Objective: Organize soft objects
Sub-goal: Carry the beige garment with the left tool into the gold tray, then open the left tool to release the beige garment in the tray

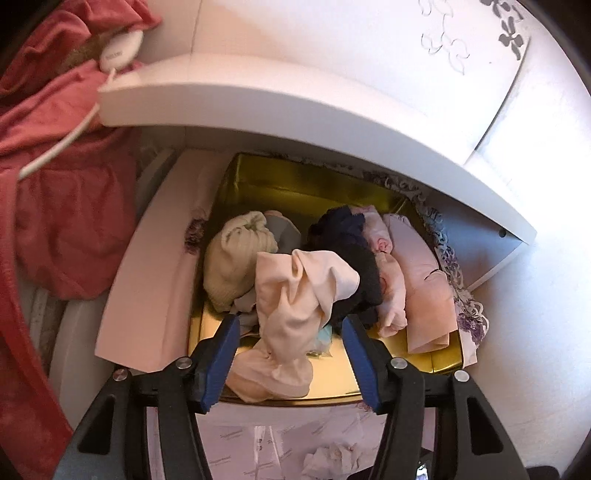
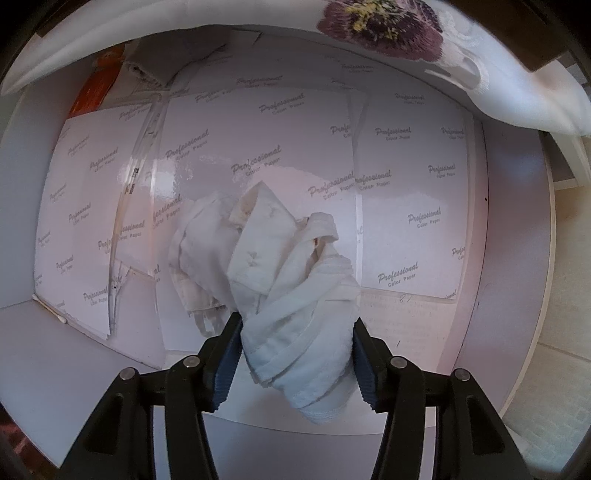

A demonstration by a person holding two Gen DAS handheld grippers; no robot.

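Observation:
A gold box sits under a white shelf and holds several soft items: a cream knitted roll, a dark sock bundle and folded pink pieces. A pale peach garment lies draped over the box's near rim, between the blue pads of my left gripper. The left jaws stand open, and neither pad presses on the garment. In the right wrist view my right gripper points down and is shut on a crumpled white cloth, which hangs over the drawer floor.
A white shelf board overhangs the gold box. Red fabric and a white cord fill the left side. Printed paper sheets line the drawer bottom, and an orange packet lies at the back left. A flowered white cloth hangs above.

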